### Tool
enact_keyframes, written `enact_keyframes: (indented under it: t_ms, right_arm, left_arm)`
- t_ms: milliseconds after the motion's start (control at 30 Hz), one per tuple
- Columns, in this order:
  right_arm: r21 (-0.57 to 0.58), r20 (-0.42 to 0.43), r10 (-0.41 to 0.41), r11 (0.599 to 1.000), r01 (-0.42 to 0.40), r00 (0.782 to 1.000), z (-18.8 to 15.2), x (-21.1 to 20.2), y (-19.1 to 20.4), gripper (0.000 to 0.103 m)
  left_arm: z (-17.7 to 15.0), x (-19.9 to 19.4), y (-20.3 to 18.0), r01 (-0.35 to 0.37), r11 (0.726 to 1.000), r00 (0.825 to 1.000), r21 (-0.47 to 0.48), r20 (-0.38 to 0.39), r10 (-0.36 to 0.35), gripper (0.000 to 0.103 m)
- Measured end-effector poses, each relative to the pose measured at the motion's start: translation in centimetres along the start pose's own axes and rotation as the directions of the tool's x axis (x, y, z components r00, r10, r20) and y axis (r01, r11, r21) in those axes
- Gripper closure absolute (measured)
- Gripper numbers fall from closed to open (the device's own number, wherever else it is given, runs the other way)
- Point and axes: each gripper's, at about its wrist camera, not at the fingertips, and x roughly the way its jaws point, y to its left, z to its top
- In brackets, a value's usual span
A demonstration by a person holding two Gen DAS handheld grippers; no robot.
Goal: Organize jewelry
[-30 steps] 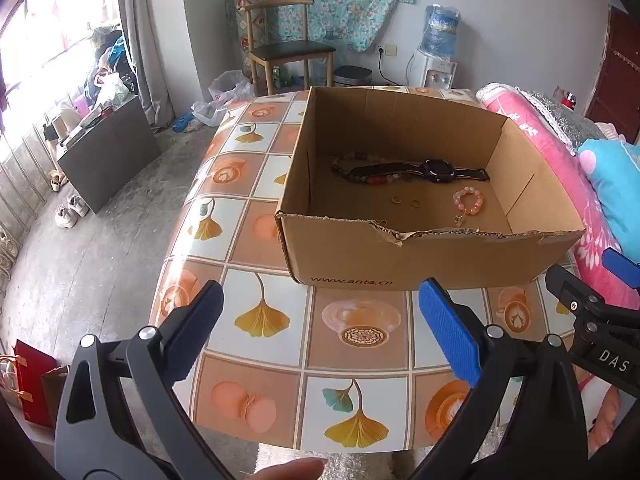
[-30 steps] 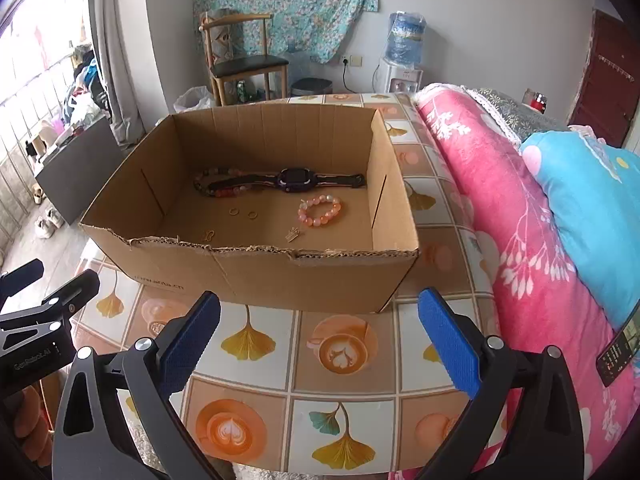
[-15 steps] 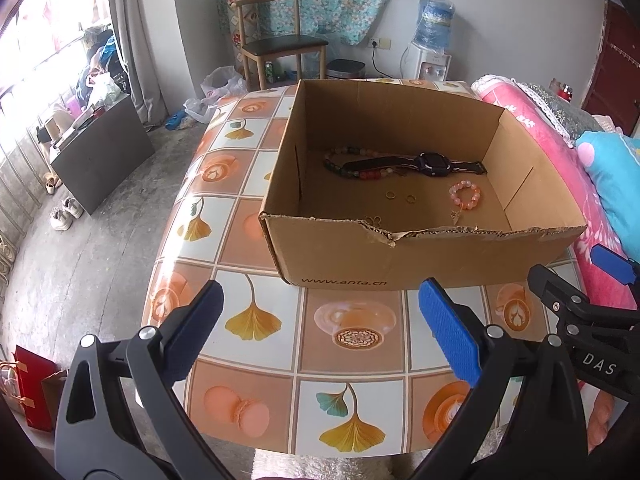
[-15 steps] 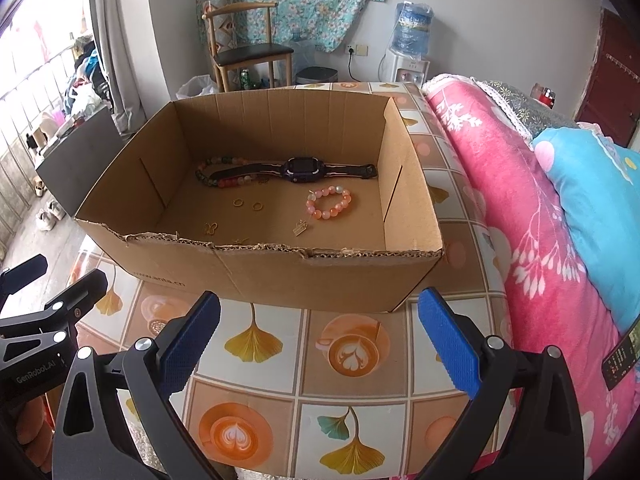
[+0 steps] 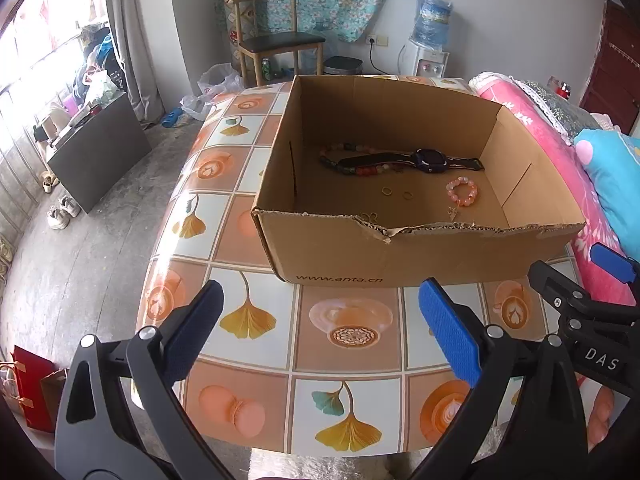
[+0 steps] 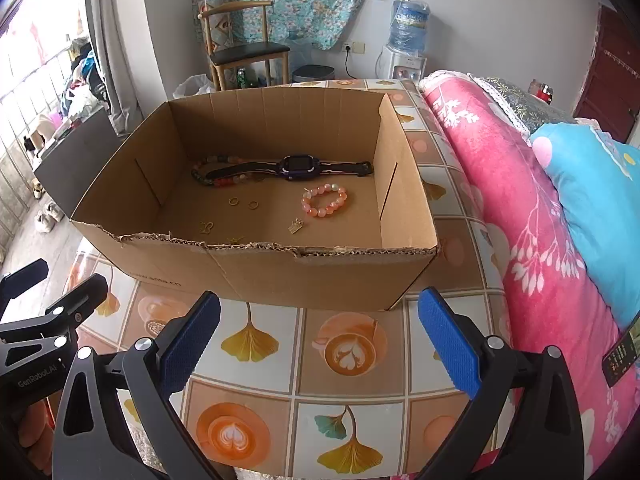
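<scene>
So we've got both grippers parked over the near end of the table (image 5: 256, 364), short of the cardboard box (image 6: 320, 276). The left gripper (image 5: 320, 332) has its jaws spread wide with nothing between them, and same deal for the right gripper (image 6: 318, 332): wide open, empty. They sit side by side, each one poking into the edge of the other's view.

All the jewelry is already lying on the box floor. The dark watch (image 6: 298, 166) is stretched flat along the far wall, its strap laid over a multicolour bead necklace (image 6: 208, 174) on the left. The pink bead bracelet (image 6: 324, 202) sits nearer the right wall, two small gold rings (image 6: 243, 203) lie next to each other mid-floor, and a few tiny gold charms (image 6: 296, 226) sit close to the torn front wall, too small for us to identify.

Our guess is we're holding back and high so both cameras can see over the front wall before picking a target. Spacing inside looks pretty tidy, so we reckon the job is near its end, or else about to start with the watch-necklace overlap.
</scene>
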Motion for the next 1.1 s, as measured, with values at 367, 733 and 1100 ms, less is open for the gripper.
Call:
enact_keyframes:
  t_ms: [367, 733, 1100]
  right_arm:
    - [0.003, -0.001, 0.0, 1.0, 0.0, 1.0, -0.15, -0.1, -0.15, 0.006]
    - [0.004, -0.002, 0.0, 1.0, 0.0, 1.0, -0.2, -0.17, -0.21, 0.006]
    - [0.007, -0.005, 0.004, 1.0, -0.004, 1.0, -0.23, -0.24, -0.13, 0.006]
  left_arm:
    - [0.0, -0.01, 0.01, 0.001, 1.0, 1.0, 0.0, 0.0, -0.001, 0.008]
    - [-0.06, -0.03, -0.04, -0.001, 1.0, 1.0, -0.003, -0.002, 0.001, 0.008]
    - [-0.06, -0.03, -0.04, -0.006, 1.0, 1.0, -0.004, 0.0, 0.006, 0.008]
